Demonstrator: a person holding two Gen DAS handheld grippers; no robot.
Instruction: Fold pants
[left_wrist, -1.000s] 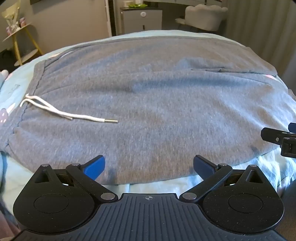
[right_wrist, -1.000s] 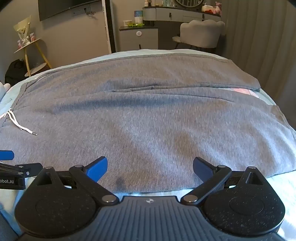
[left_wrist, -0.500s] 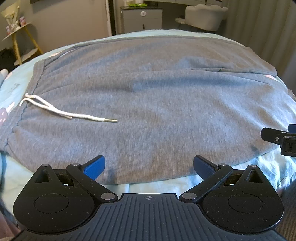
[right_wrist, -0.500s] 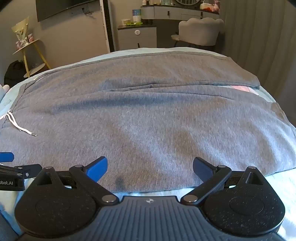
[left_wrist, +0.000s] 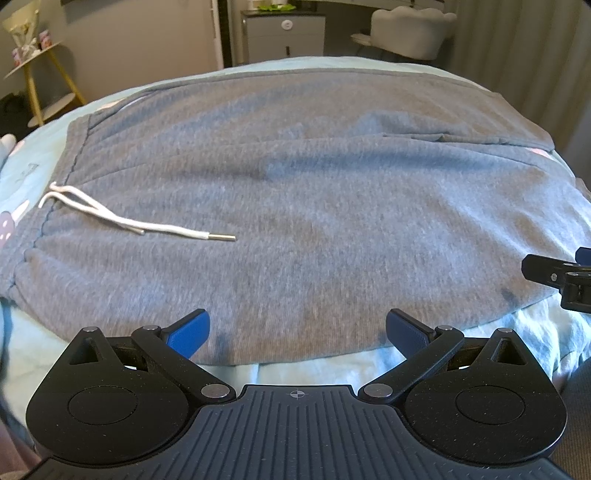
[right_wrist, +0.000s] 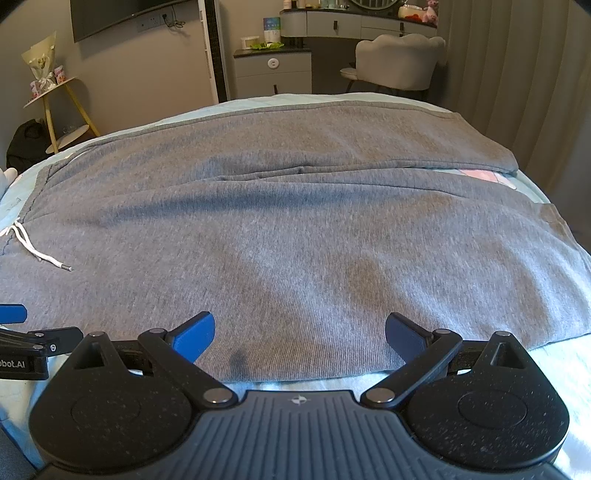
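The gray pants (left_wrist: 314, 206) lie spread flat over the bed (left_wrist: 546, 332), which is covered in a light blue sheet, and take up most of its top. The waistband sits toward the bed's left edge, with the white drawstring (left_wrist: 122, 221) trailing from it across the fabric, its metal tip pointing to the right. The two legs run toward the right edge, the far leg's hem ending short of the near one's. The left hand-held gripper (left_wrist: 297, 332) hovers at the bed's near edge with its jaws spread wide and empty; the near hem of the pants lies just in front of and between its blue-padded fingers (left_wrist: 188, 332). The right hand-held gripper (right_wrist: 299, 332) is likewise wide open and holds nothing, set at the same near edge farther toward the leg end, the fabric's border lying between its fingers. Each gripper shows at the side of the other's view.
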